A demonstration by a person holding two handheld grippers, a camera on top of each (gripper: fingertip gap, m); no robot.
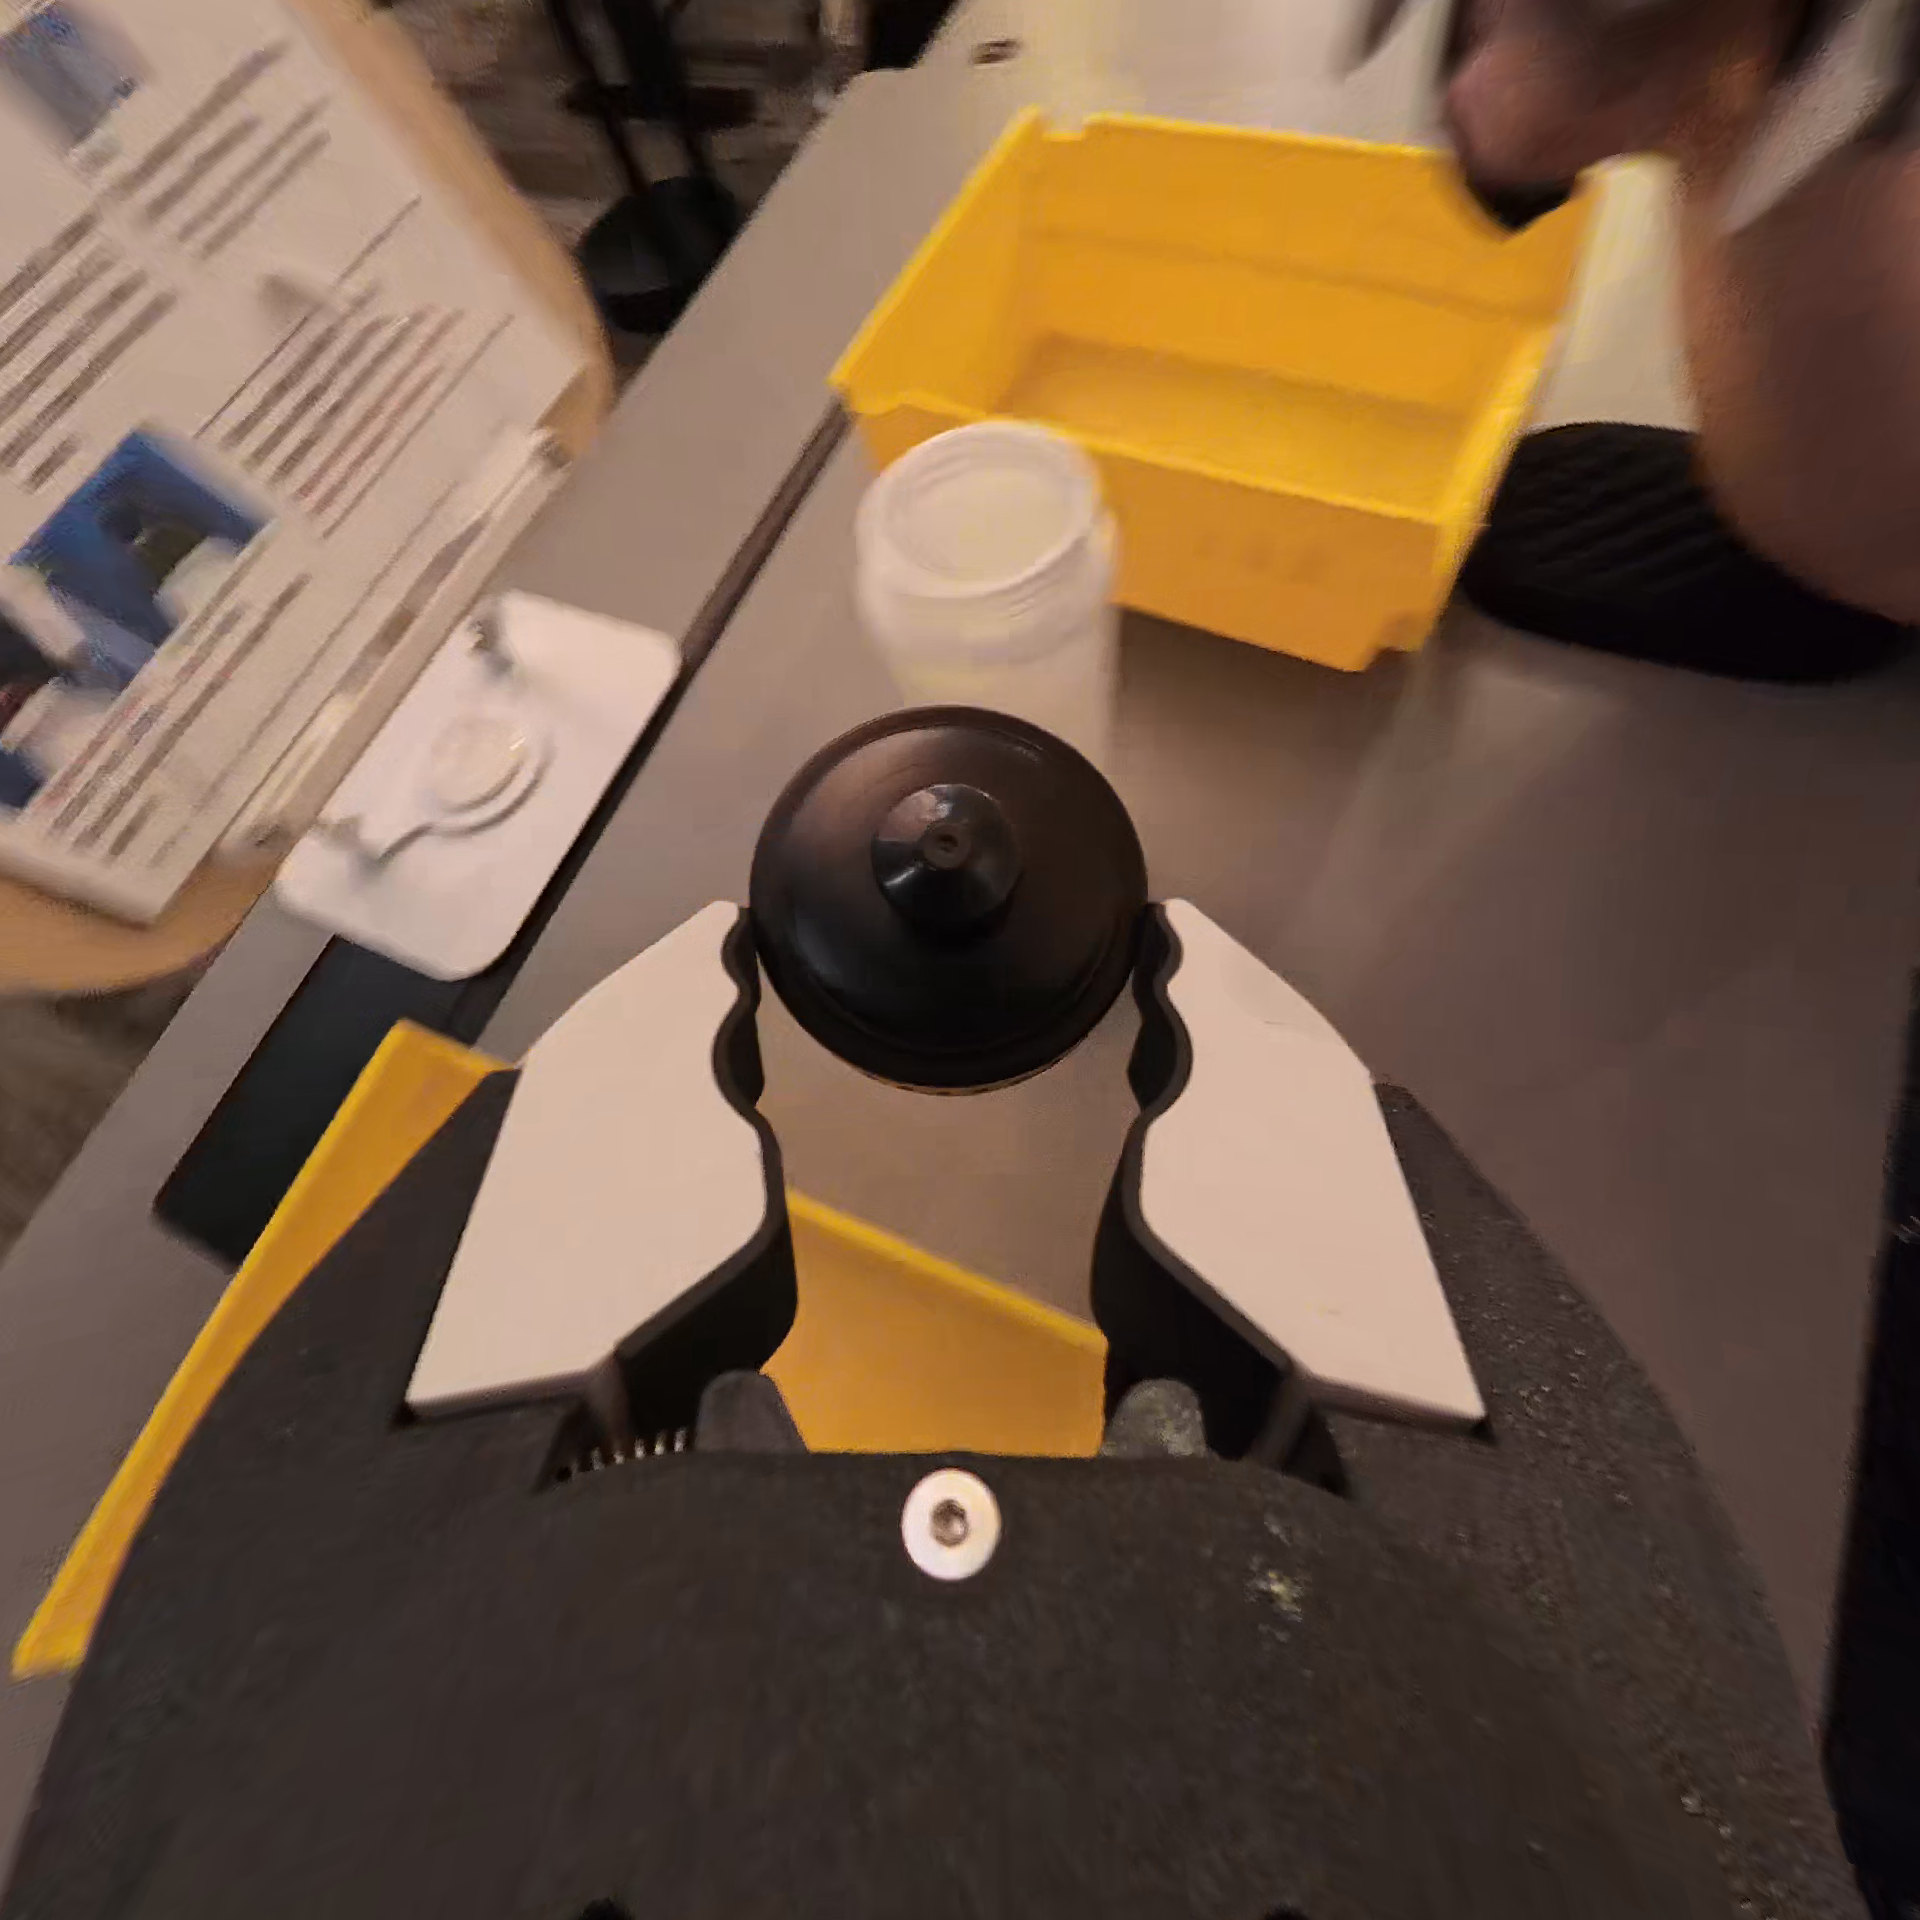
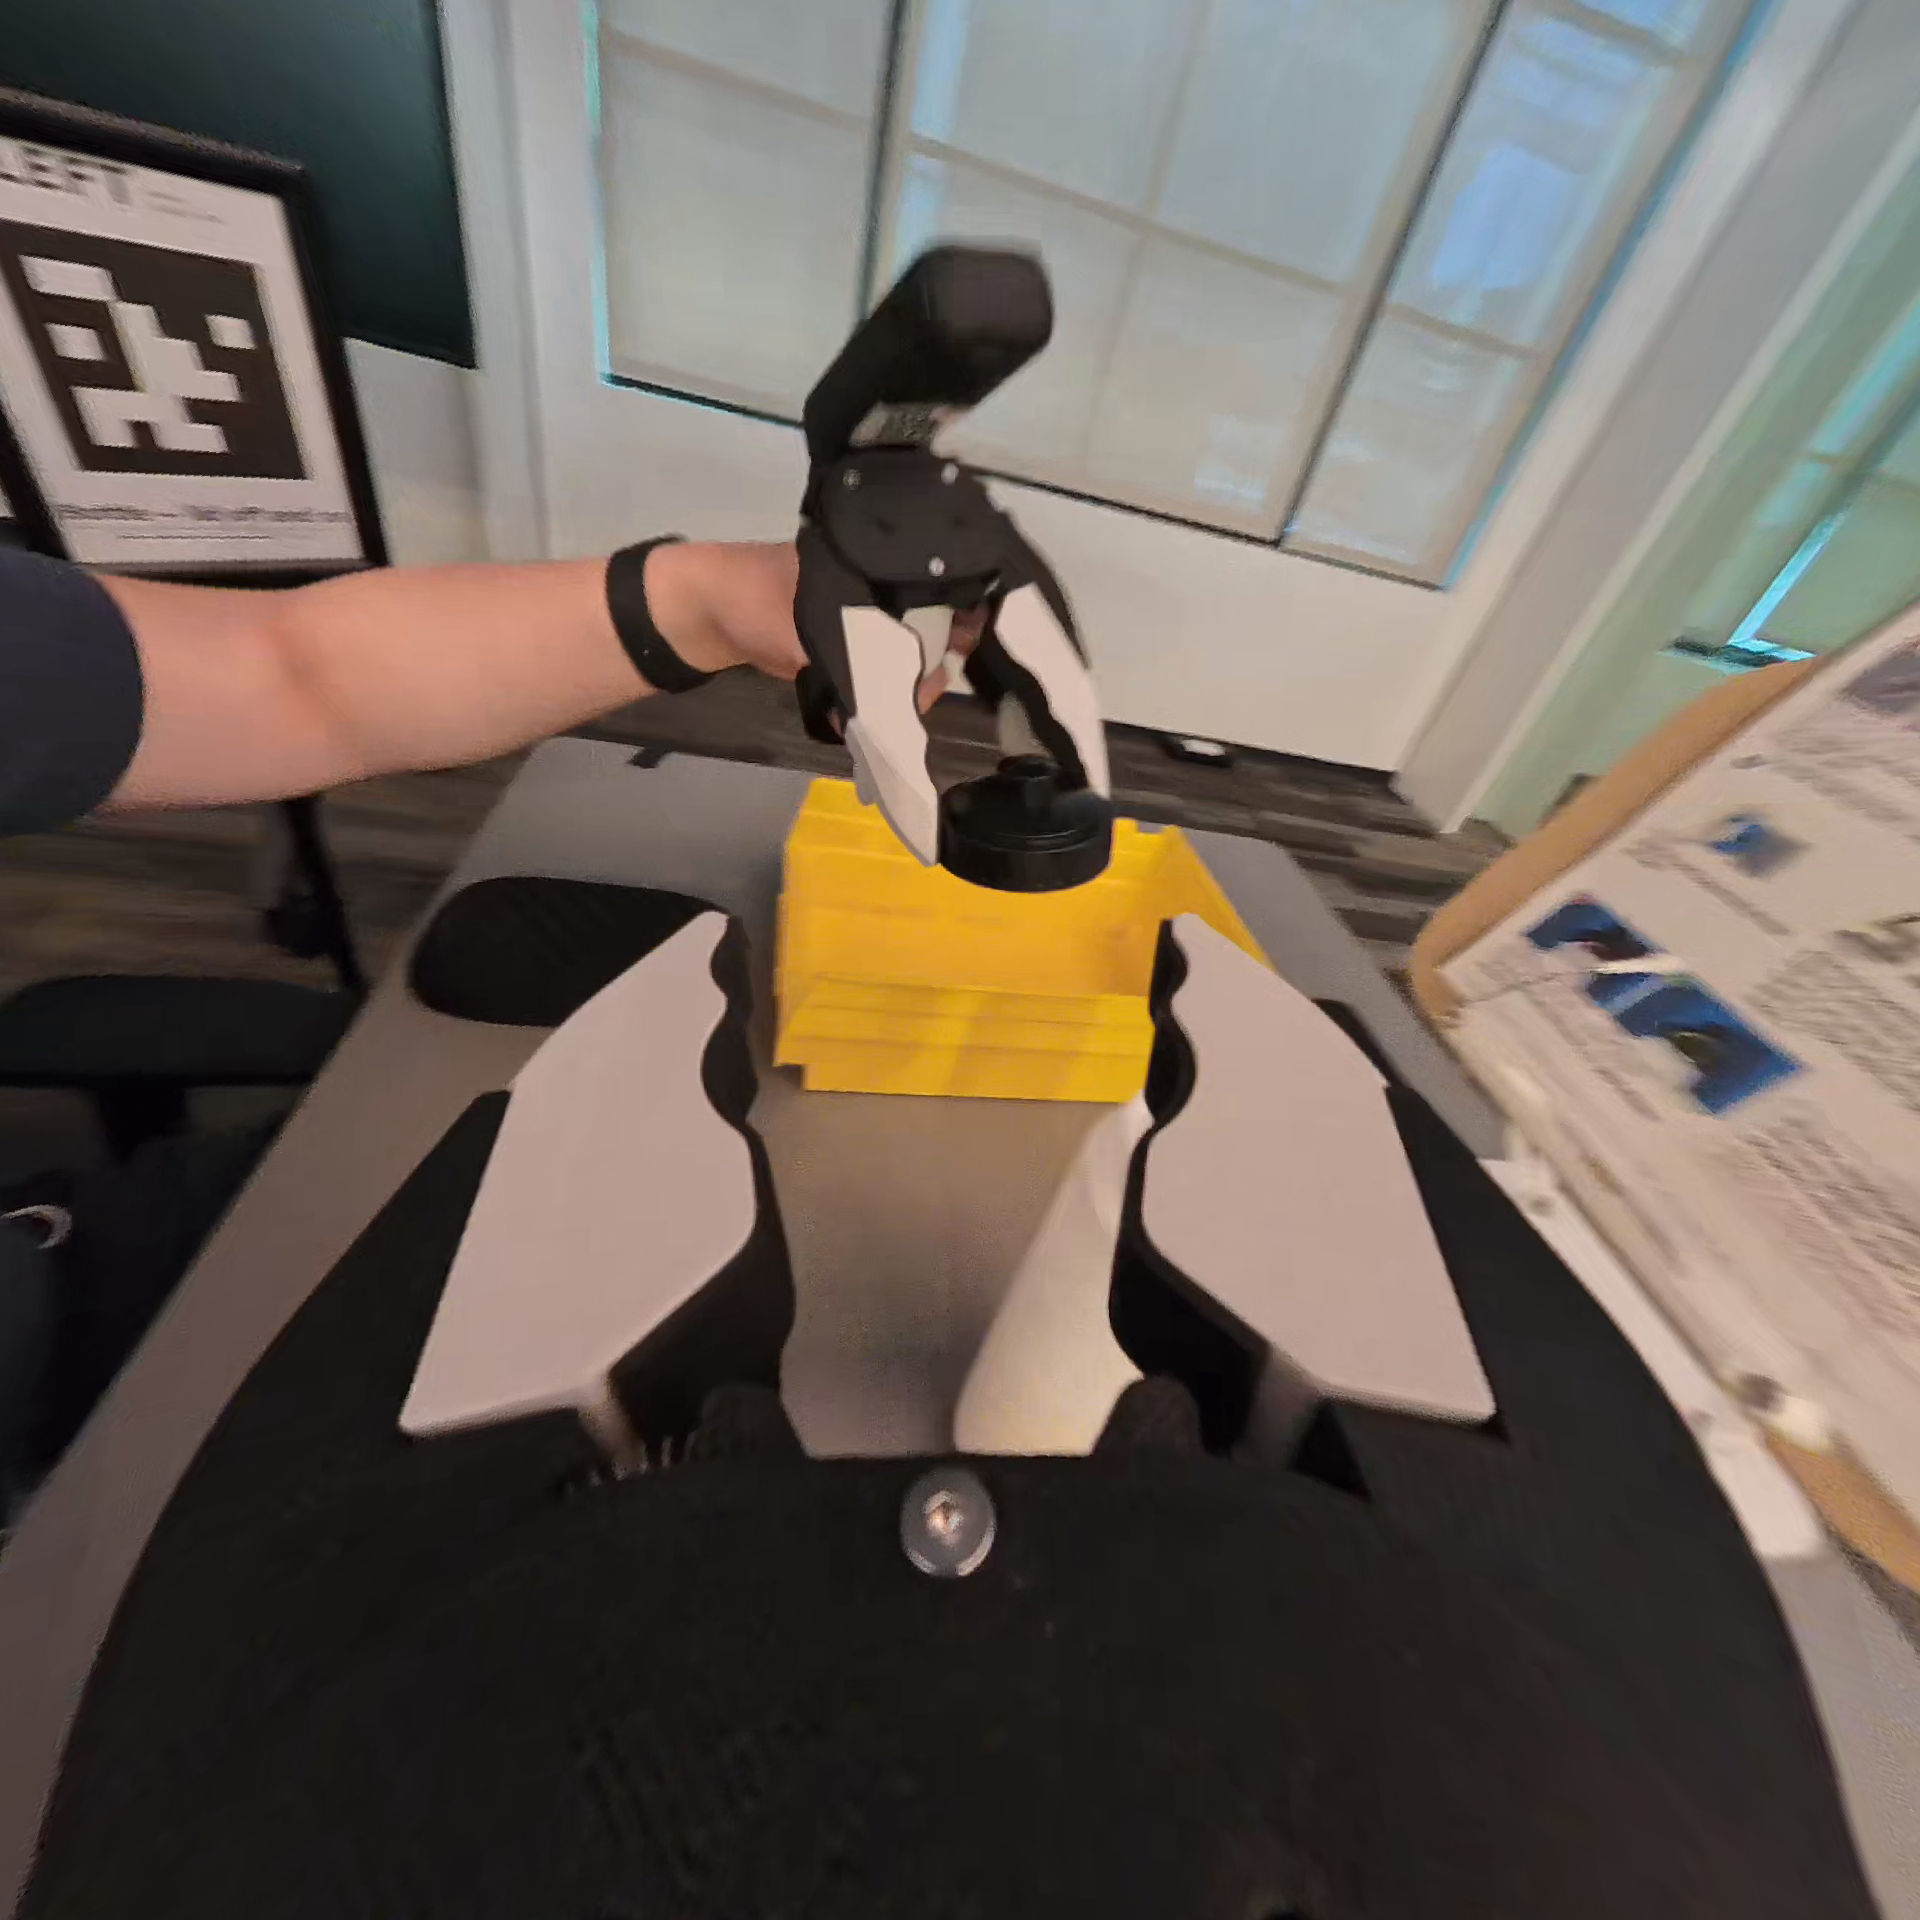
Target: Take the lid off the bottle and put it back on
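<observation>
One lid, one bottle, uncapped.

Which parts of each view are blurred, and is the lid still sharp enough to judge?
Left wrist view: the black lid in the left gripper is sharp; the white bottle, yellow bin and poster smear with motion. Right wrist view: everything is mildly blurred, edges most; wide-angle bending throughout.

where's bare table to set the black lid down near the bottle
Bare grey table lies right of the black domed lid, which the left gripper holds, bordered by the yellow plastic bin beyond. More is between the right gripper fingers. Crowded: the open white bottle against the bin, the white tray at left.
</observation>
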